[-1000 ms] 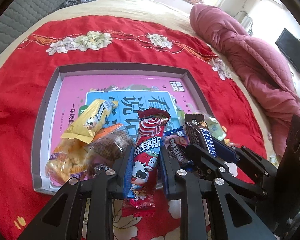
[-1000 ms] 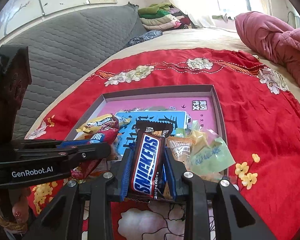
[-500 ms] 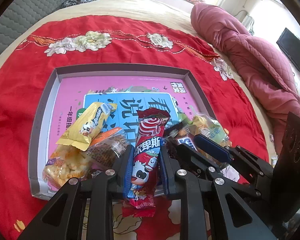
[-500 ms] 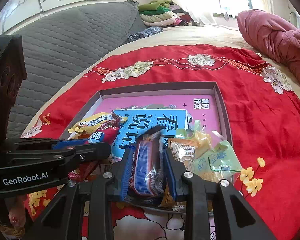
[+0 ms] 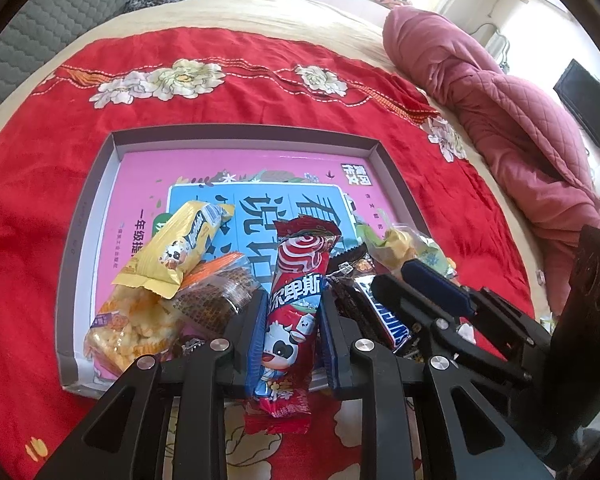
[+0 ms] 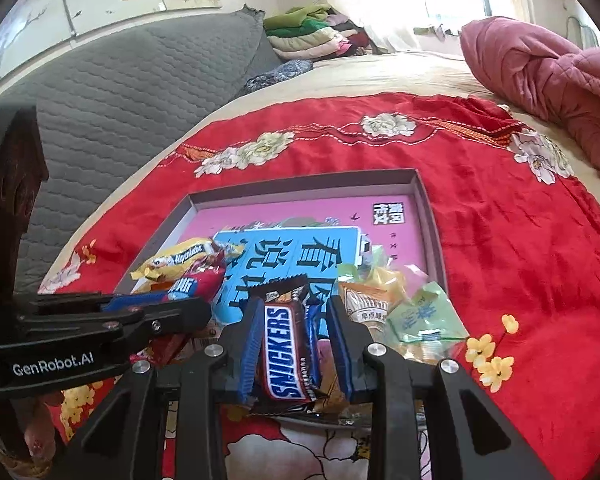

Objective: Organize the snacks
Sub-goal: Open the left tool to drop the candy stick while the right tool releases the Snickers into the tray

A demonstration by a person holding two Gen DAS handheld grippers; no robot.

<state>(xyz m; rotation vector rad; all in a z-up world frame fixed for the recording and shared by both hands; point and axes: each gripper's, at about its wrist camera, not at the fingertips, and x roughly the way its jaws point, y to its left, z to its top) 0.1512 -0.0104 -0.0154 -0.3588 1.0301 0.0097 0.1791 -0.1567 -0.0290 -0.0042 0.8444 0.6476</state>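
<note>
both grippers were mid-placement over the near end of the tray (image 5: 100, 184): the left gripper (image 5: 290, 316) clamped a red candy pack (image 5: 296, 300), the right gripper (image 6: 294, 344) a snickers bar (image 6: 286, 350), so each next needed lowering, then release

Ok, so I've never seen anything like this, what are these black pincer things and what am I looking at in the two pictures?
These are two hand-held grabbing tools, one in each of a person's hands, each with a camera looking out along its two fingers. One picture is from the left tool, the other from the right tool. Both look down at a shallow grey tray on a red flowered blanket spread over a bed. In the tray lie a pink book and a pile of snacks, among them a yellow packet. The left tool is shut on a red milk-candy packet; the right tool is shut on a Snickers bar.
</note>
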